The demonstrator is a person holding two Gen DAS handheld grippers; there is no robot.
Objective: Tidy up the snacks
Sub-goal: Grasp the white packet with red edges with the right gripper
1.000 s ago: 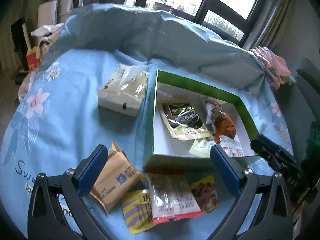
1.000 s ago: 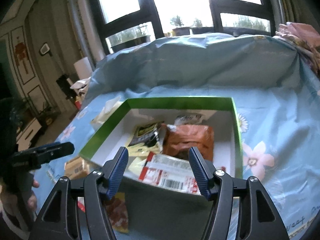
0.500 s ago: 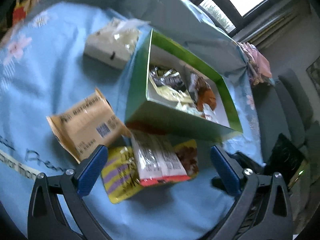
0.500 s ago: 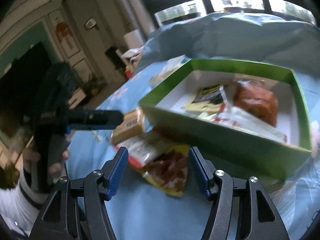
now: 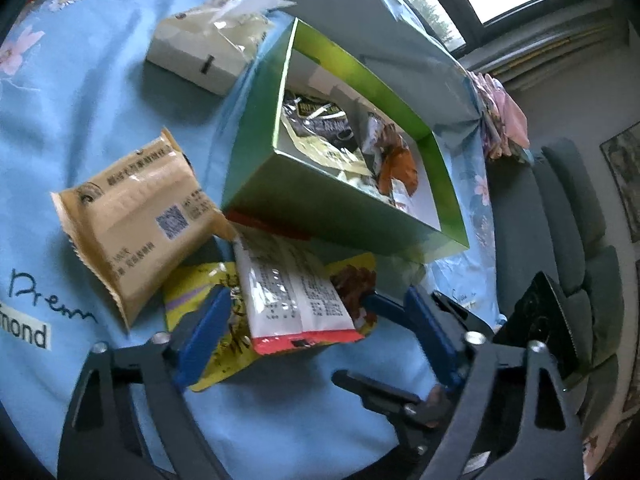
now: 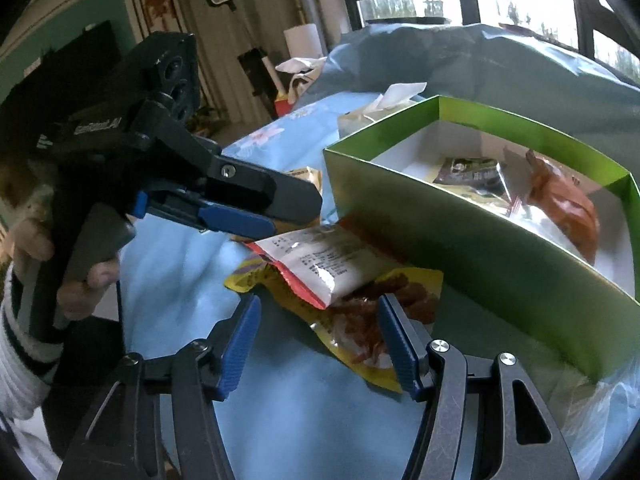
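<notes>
A white-and-red packet (image 5: 288,292) lies on a yellow packet (image 5: 216,320) in front of the green box (image 5: 340,216), with a tan packet (image 5: 120,216) to their left. My left gripper (image 5: 316,320) straddles the white-and-red packet; its jaws are closing, and the pads stand clear of it. Seen from the right wrist, the left gripper (image 6: 280,210) hovers over the white-and-red packet (image 6: 320,260). My right gripper (image 6: 320,340) is open around the brown-printed end of the yellow packet (image 6: 360,320), beside the green box (image 6: 460,232). Several snacks lie inside the box.
A white tissue box (image 5: 200,52) stands beyond the tan packet, left of the green box. A blue floral cloth (image 5: 60,120) covers the table. A grey sofa (image 5: 580,220) is off the right edge. A person's hand (image 6: 80,280) holds the left gripper.
Both grippers tilted down and dropped toward the packets in front of the box. The right one swung from over the box to the yellow packet. The left jaws narrowed.
</notes>
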